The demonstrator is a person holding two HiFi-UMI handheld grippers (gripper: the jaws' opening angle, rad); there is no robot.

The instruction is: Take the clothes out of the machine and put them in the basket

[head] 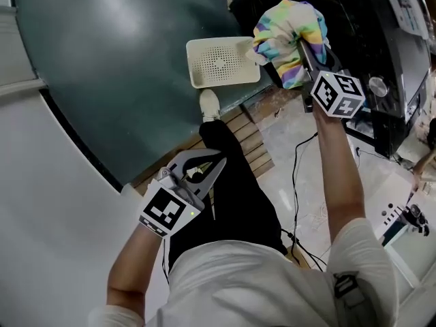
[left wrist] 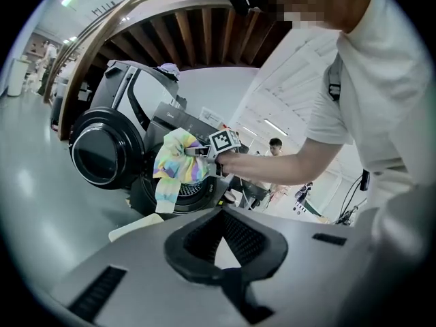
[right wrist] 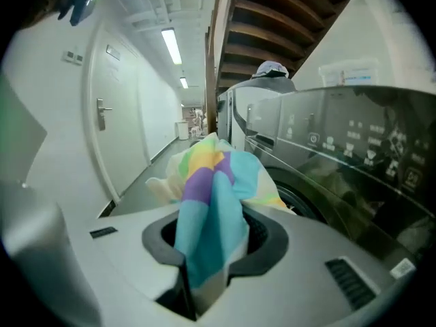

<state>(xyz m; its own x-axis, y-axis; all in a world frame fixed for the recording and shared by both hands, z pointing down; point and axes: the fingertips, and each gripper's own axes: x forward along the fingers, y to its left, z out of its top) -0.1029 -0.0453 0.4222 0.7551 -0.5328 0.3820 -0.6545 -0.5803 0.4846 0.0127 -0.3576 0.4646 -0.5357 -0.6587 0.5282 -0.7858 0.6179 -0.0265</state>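
Right gripper is clenched on a pastel striped garment, which is held up in front of the machine and is not yet over the white basket. Left gripper is closed on nothing. The pinch probably needs to stay firm until the trailing cloth is lowered inside the basket. Panel markings are too blurred to read, and no brand shows.

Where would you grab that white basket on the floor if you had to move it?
By its rim, coming straight down from above. The white basket sits flat, open side up, so its thin upright wall suits two jaws. I would take the edge farthest from the washing machine, since the tie-dyed cloth hangs near the other.
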